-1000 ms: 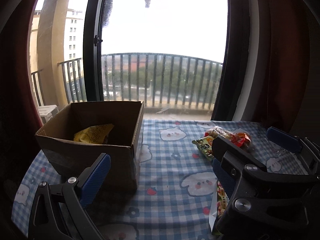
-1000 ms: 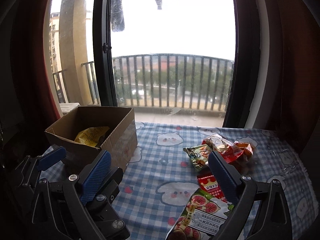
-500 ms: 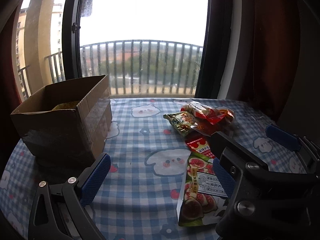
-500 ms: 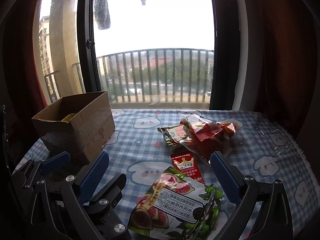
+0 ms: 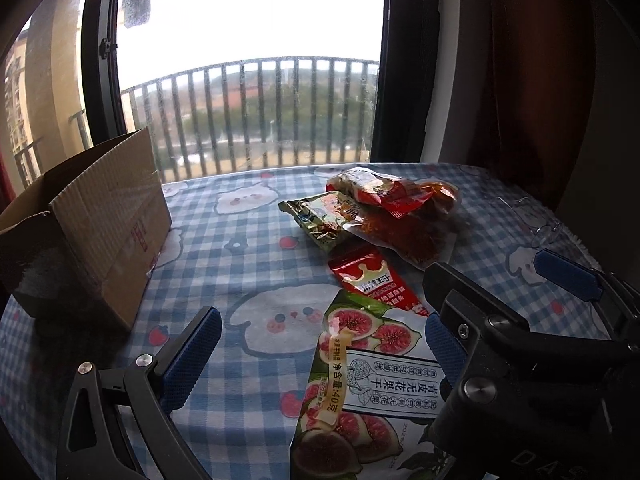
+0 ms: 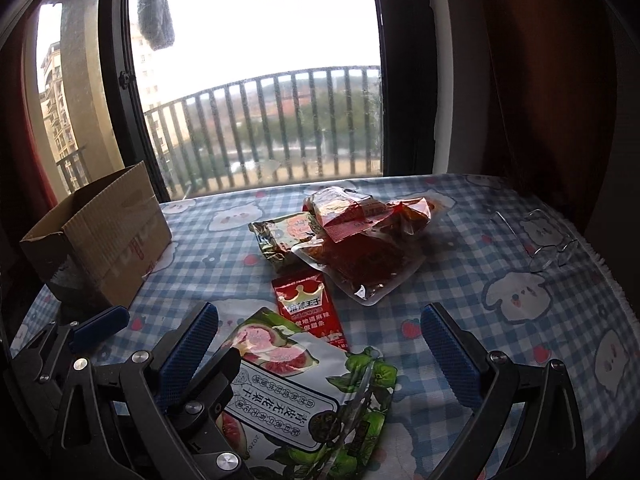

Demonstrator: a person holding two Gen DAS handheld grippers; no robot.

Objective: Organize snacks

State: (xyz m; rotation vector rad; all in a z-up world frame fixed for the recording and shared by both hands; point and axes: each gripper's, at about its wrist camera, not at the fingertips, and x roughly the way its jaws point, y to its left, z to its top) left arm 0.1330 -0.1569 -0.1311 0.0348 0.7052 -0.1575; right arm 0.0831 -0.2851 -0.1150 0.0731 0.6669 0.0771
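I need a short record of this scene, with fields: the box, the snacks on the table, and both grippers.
box: cardboard box, open top, left on the table
nearest snack: fig bag, flat, between the right gripper's open fingers
other snacks: red packet; green packet; red bags piled behind
left gripper: open, holds nothing

Fig pouch point(image 6: 304, 392): green and white, flat on the tabletop, nearest the cameras. Red sachet point(image 6: 308, 304) with a crown print: flat, just beyond it, corner touching or overlapping. Behind: clear bag point(image 6: 360, 256) of red-orange contents, a red packet point(image 6: 340, 212) lying on it, a green-gold packet point(image 6: 280, 240) alongside, left. Box point(image 6: 100, 240): cardboard, open top, far left, upright, apart from the snacks.
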